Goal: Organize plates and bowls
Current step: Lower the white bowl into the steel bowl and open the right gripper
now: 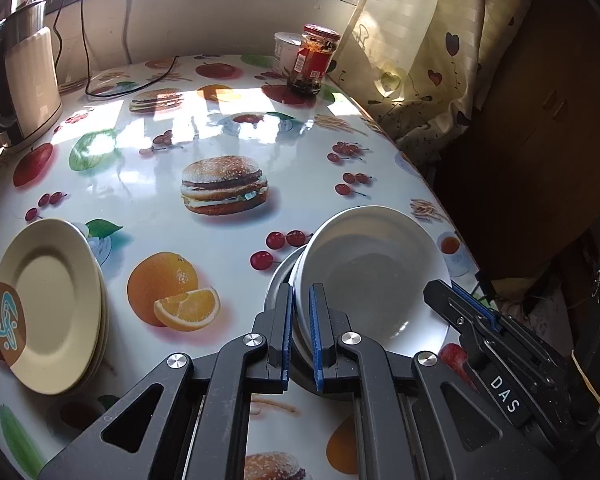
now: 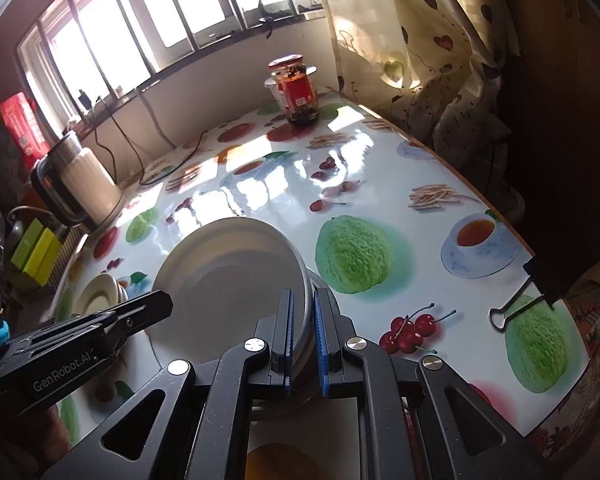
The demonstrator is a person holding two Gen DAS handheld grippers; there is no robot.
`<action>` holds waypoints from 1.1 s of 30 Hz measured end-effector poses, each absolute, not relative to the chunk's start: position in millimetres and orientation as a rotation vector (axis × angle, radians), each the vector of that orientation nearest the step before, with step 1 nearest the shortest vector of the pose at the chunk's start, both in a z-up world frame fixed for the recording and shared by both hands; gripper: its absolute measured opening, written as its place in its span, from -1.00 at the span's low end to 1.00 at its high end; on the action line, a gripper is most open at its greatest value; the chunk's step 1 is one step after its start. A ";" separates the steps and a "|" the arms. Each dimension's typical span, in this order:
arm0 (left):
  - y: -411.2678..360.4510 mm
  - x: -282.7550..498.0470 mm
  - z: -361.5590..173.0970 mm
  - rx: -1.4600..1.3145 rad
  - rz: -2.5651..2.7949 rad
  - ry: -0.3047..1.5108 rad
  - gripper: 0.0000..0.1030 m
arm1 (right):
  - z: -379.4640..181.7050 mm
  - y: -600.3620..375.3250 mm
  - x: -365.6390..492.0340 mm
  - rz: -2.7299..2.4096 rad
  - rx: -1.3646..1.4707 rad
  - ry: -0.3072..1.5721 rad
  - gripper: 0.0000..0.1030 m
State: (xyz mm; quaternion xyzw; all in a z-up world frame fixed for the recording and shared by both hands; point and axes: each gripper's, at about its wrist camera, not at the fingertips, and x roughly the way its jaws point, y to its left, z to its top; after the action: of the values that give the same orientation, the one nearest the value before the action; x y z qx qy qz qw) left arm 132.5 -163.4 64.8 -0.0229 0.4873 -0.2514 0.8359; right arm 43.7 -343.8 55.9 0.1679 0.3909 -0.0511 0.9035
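On the tabletop [image 1: 160,200], w/ the printed burger [image 1: 225,185] as landmark: white bowl [image 1: 374,268] sits to the burger's near right, close to the tabletop's right edge, tilted, nested over a metal bowl [image 1: 278,280] whose grey rim shows on its left side. Left gripper [image 1: 300,334] has its blue-padded fingers [image 1: 315,332] clenched on the white bowl's near-left rim; the metal rim seems to lie betw. the pads too, can't tell for sure. Right gripper [image 2: 303,334] is clamped on the opp. side of the same white bowl [image 2: 228,276], fingers [image 2: 288,332] pinching the rim, w/ the metal bowl [image 2: 310,316] edge just beside the pads. So both grippers grip one bowl, one per side.

Stack of cream plates [image 1: 50,304] lies to the burger's near left, well apart from the bowls; top plate has a brown-and-blue patch. Red-lidded jar [image 1: 314,60] stands far behind the burger near the curtain [image 1: 420,60], a white tub [image 1: 286,52] touching or just behind it. Kettle [image 1: 24,84] stands far left of the burger.
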 end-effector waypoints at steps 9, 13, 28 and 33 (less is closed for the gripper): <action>-163.6 133.3 63.2 -0.043 -0.535 1.038 -0.84 | 57.3 -345.2 44.3 -0.105 0.354 0.816 -0.79; -162.6 132.8 62.7 -0.053 -0.535 1.038 -0.84 | 55.9 -344.8 45.1 -0.107 0.349 0.819 -0.78; -162.7 132.2 67.2 -0.051 -0.536 1.011 -0.84 | 58.7 -342.7 44.8 -0.107 0.335 0.805 -0.52; -160.0 129.3 67.2 -0.052 -0.537 1.004 -0.84 | 60.6 -341.4 40.5 -0.109 0.331 0.792 -0.38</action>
State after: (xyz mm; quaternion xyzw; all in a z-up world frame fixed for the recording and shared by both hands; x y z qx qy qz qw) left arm 129.3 -160.0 67.2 -0.0247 0.4753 -0.2541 0.8420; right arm 40.5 -341.4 60.6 0.1602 0.3835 -0.0530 0.9080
